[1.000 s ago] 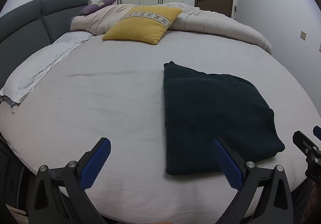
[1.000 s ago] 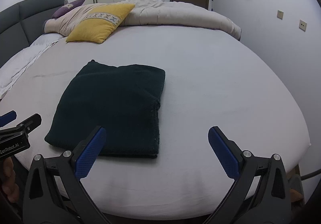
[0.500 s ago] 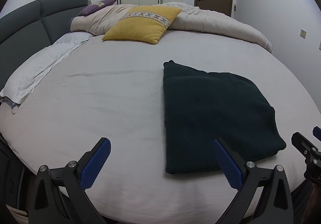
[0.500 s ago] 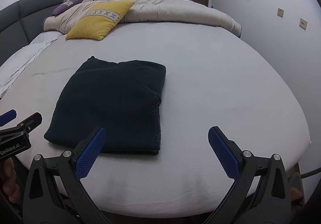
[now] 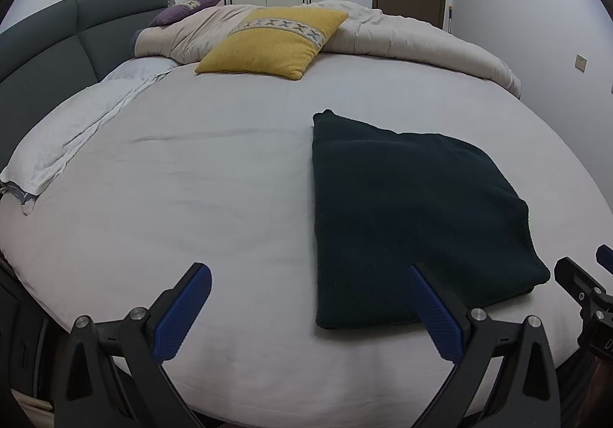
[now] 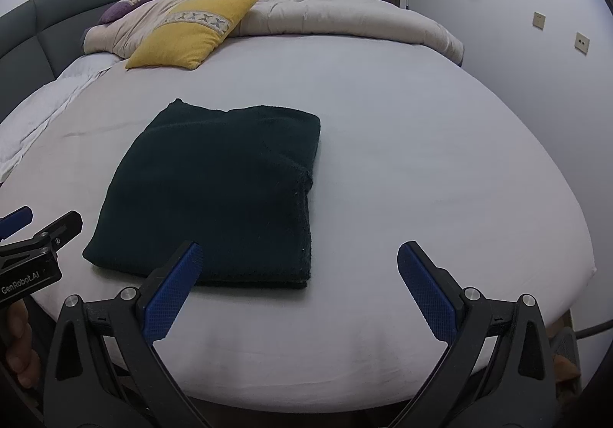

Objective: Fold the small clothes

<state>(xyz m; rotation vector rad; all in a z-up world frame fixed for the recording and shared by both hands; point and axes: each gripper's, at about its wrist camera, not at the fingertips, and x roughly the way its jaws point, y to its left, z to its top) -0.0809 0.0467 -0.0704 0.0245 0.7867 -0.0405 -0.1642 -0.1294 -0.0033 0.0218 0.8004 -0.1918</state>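
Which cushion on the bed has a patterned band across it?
The yellow square cushion, leaning on the beige duvet; the purple cushion sits behind by the headboard.

The left gripper (image 5: 306, 307) was held low and level, its two blue-padded fingers (image 5: 182, 311) spread wide apart with nothing between them. The right gripper (image 6: 300, 290) sat the same way, fingers (image 6: 427, 288) wide and empty. Each showed at the edge of the other's view, so the two were side by side. A hand (image 6: 17, 347) gripped the left gripper's handle from below, seen in the right wrist view.
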